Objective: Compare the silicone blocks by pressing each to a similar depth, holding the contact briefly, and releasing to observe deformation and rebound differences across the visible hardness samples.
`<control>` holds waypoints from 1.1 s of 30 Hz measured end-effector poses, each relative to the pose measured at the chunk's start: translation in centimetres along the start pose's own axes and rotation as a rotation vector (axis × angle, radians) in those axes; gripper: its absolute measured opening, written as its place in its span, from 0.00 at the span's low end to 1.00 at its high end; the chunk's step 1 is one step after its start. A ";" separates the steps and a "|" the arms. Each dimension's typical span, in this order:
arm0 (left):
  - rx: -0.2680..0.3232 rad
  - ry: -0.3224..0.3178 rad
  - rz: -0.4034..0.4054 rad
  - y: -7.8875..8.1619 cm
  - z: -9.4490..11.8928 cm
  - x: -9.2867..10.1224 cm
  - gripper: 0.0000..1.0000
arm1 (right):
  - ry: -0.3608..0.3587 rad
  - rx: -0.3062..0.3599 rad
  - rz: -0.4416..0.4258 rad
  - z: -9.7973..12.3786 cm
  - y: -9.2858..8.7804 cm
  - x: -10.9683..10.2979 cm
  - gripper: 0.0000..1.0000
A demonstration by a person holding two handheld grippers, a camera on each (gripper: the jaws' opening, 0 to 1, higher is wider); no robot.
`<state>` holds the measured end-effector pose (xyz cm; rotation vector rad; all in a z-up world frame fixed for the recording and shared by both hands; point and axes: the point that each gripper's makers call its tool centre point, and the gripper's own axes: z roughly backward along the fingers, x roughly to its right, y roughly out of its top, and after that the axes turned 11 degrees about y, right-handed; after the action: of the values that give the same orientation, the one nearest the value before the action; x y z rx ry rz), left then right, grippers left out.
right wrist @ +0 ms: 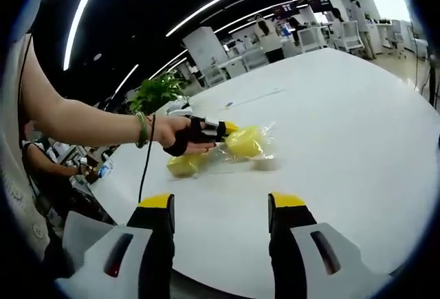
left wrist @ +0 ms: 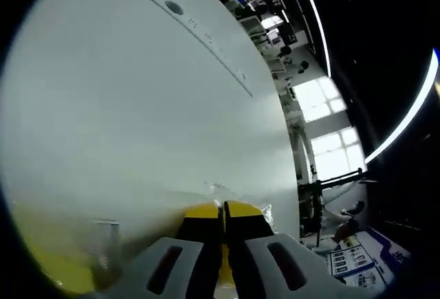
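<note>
Two yellow silicone blocks lie in clear plastic wrap on the white table [right wrist: 344, 106]: one rounded block [right wrist: 245, 141] and a second block [right wrist: 183, 165] nearer the table's edge. In the right gripper view a hand [right wrist: 175, 136] holds my left gripper [right wrist: 228, 128], whose yellow tip touches the rounded block. My right gripper [right wrist: 220, 203] hovers open, well short of the blocks, with nothing between its fingers. In the left gripper view, my left gripper [left wrist: 223, 211] is shut, its tips low over the table [left wrist: 137, 106] against crinkled wrap [left wrist: 265, 209]. A blurred yellow block [left wrist: 48, 258] sits at lower left.
A round grommet [left wrist: 174, 7] and a slot line mark the table's far part. A potted plant [right wrist: 157, 93] stands behind the hand. Desks and chairs [right wrist: 309, 34] fill the room beyond. Bright windows [left wrist: 323, 100] lie past the table's rim.
</note>
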<state>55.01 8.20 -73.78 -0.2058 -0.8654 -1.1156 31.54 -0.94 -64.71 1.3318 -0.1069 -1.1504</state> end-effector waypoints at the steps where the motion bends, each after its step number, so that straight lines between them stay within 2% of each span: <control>1: 0.001 0.000 -0.007 0.0 0.0 0.0 0.00 | 0.000 0.001 0.001 0.0 0.0 0.0 0.50; 10: 0.005 0.012 -0.065 0.1 0.7 1.2 0.00 | 0.007 0.007 0.005 -0.3 0.3 -0.2 0.50; 18: 0.042 -0.034 -0.150 -0.1 2.0 3.4 0.00 | 0.020 0.014 0.020 -0.5 0.9 -0.6 0.49; 21: 0.052 -0.062 -0.216 -0.3 2.6 4.4 0.00 | 0.021 0.010 0.027 -0.5 0.9 -0.7 0.49; 28: 0.093 -0.075 -0.396 -0.9 4.0 5.7 0.00 | 0.025 0.018 0.046 -0.3 1.5 -1.1 0.49; 30: 0.089 -0.072 -0.414 -1.1 4.3 5.9 0.00 | 0.026 0.023 0.049 -0.2 1.6 -1.2 0.50; 32: 0.097 -0.077 -0.483 -1.3 4.6 6.3 0.00 | 0.026 0.030 0.053 -0.1 1.9 -1.3 0.51; 33: 0.090 -0.084 -0.492 -1.5 4.8 6.6 0.00 | 0.026 0.031 0.057 -0.1 2.0 -1.4 0.51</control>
<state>52.37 5.48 -66.39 0.0413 -1.0714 -1.5278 32.08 -0.26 -62.38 1.3619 -0.1436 -1.0873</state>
